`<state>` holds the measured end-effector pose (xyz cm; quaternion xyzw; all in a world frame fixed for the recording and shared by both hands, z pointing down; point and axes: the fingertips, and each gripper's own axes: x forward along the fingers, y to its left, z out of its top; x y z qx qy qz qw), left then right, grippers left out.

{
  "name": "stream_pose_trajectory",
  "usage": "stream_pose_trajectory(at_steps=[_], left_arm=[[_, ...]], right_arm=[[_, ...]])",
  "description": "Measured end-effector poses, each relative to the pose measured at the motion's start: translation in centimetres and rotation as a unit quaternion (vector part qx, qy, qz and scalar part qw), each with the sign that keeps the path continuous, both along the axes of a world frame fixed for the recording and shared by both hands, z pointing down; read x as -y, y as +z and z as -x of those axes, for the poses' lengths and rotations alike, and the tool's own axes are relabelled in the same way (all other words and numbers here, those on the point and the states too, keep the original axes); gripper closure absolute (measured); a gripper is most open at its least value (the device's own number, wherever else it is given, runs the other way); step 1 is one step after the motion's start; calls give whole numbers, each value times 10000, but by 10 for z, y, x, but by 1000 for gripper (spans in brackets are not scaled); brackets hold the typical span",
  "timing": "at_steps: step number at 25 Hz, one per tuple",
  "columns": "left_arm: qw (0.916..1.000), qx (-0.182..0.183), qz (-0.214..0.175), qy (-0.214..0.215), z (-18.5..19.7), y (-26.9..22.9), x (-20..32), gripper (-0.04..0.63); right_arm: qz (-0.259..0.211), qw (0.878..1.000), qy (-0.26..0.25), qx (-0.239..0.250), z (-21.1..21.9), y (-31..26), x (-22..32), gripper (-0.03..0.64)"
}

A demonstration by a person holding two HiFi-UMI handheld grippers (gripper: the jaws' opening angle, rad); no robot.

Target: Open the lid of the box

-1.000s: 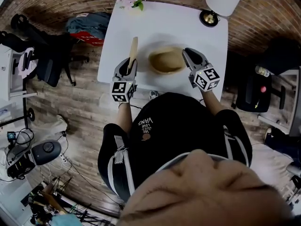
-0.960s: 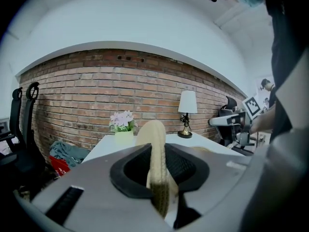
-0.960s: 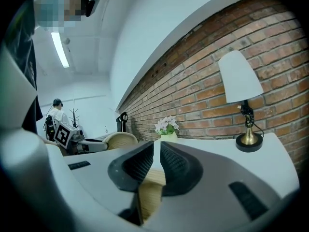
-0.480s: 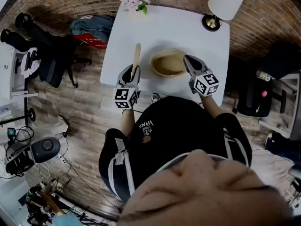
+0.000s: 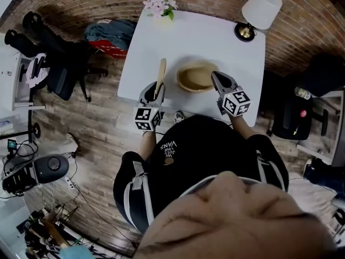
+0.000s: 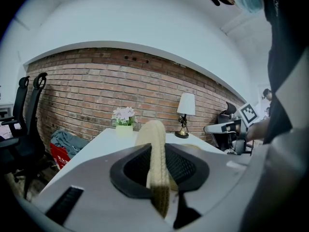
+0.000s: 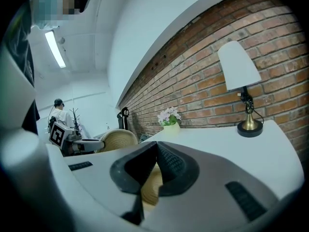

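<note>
Lid removal is judged nearly done: your left gripper pinches the woven lid on edge, just left of the open box on the table. Your right gripper has its jaws pressed together at the box's right rim. Next, lay the lid flat beside the box. Count: one box, one lid, one lamp, one flower pot.

On table: box, lid to L

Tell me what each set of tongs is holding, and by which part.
The left tongs grip the woven lid by its edge, held upright. The right tongs are shut on the woven box at its right rim.
</note>
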<state>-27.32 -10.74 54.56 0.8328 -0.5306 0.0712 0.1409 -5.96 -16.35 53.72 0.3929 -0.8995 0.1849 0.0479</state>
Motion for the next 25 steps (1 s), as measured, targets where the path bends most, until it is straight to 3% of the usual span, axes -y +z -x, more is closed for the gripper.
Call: stream_pose_trajectory(at_steps=[25], left_arm=[[9999,-47,65,-101,3,-5,-8,506]], right_arm=[[122,9998,121,-122,-6,6,-4,614]])
